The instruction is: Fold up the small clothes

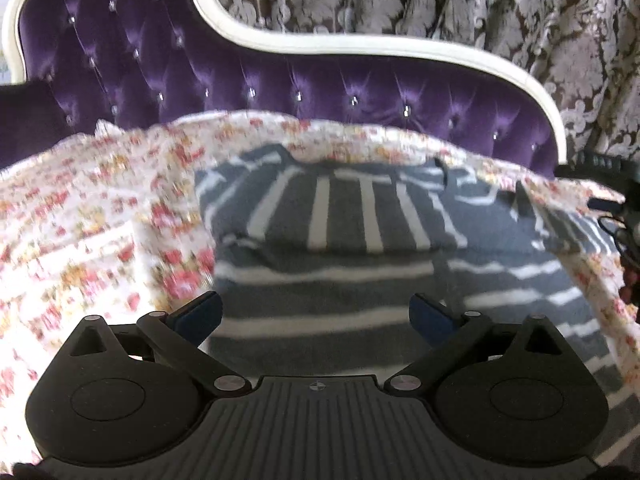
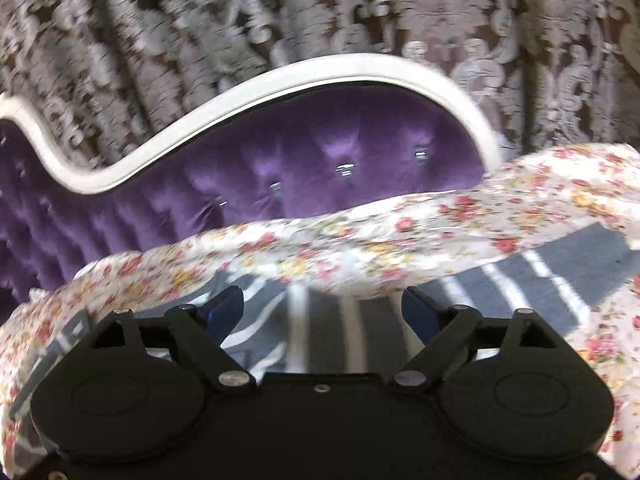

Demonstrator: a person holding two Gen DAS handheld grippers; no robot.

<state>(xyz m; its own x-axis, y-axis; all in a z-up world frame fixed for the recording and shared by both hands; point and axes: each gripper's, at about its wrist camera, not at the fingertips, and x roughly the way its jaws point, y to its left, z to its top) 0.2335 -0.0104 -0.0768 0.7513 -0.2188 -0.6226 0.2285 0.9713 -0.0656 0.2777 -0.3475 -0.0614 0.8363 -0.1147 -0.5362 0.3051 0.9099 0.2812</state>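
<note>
A grey garment with white stripes (image 1: 340,264) lies spread on a floral sheet (image 1: 100,208), partly folded, with a folded-over part at the far side. My left gripper (image 1: 316,316) hovers over the garment's near part, open and empty. In the right wrist view the same striped garment (image 2: 332,328) lies under my right gripper (image 2: 322,308), which is open and empty. The floral sheet (image 2: 400,240) bunches up just beyond the fingers. This view is blurred by motion.
A purple tufted sofa back (image 1: 280,80) with a white frame (image 1: 360,44) rises behind the sheet, also in the right wrist view (image 2: 320,152). A brown and silver patterned curtain (image 1: 480,8) hangs behind it. Dark cables (image 1: 616,216) lie at the far right.
</note>
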